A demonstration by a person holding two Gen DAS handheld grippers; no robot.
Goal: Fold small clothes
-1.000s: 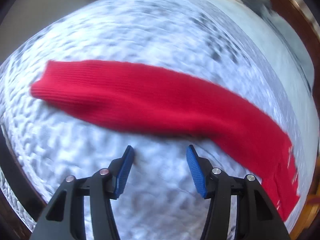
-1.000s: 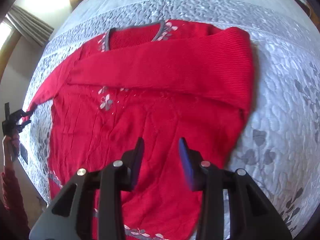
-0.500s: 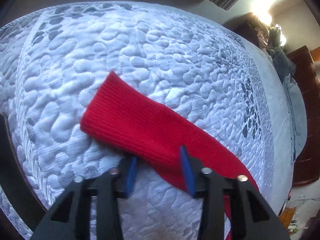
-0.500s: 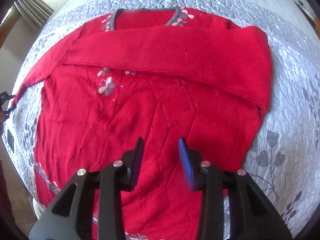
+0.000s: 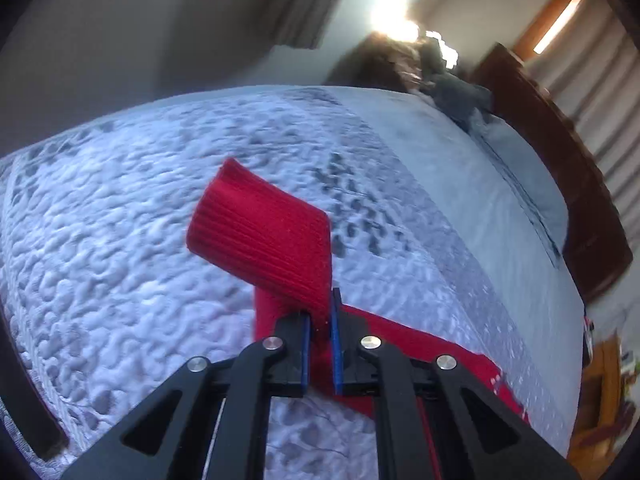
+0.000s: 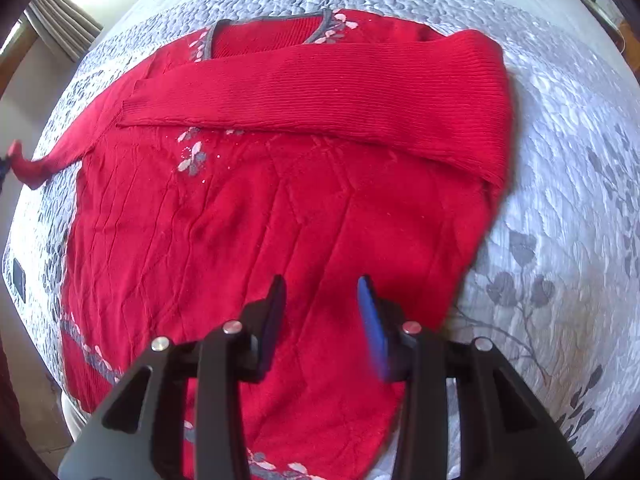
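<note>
A red knit sweater [image 6: 280,208] with a grey neckline and flower trim lies flat on the quilted bed. One sleeve [image 6: 340,92] is folded across the chest. The other sleeve [image 6: 44,164] stretches off to the left. My left gripper [image 5: 320,316] is shut on that sleeve near its cuff [image 5: 260,232] and holds it lifted off the quilt, the cuff end sticking up. My right gripper [image 6: 322,300] is open and empty above the sweater's lower body.
The grey quilted bedspread [image 6: 560,160] covers the bed. A dark wooden headboard [image 5: 560,168] and pillows [image 5: 464,100] lie at the far end. A small dark object [image 6: 18,284] sits at the bed's left edge. Curtains [image 6: 60,28] hang beyond.
My left gripper went from open above the sleeve to shut on it near the cuff and lifted it. My right gripper has drifted slightly over the sweater, staying open.
</note>
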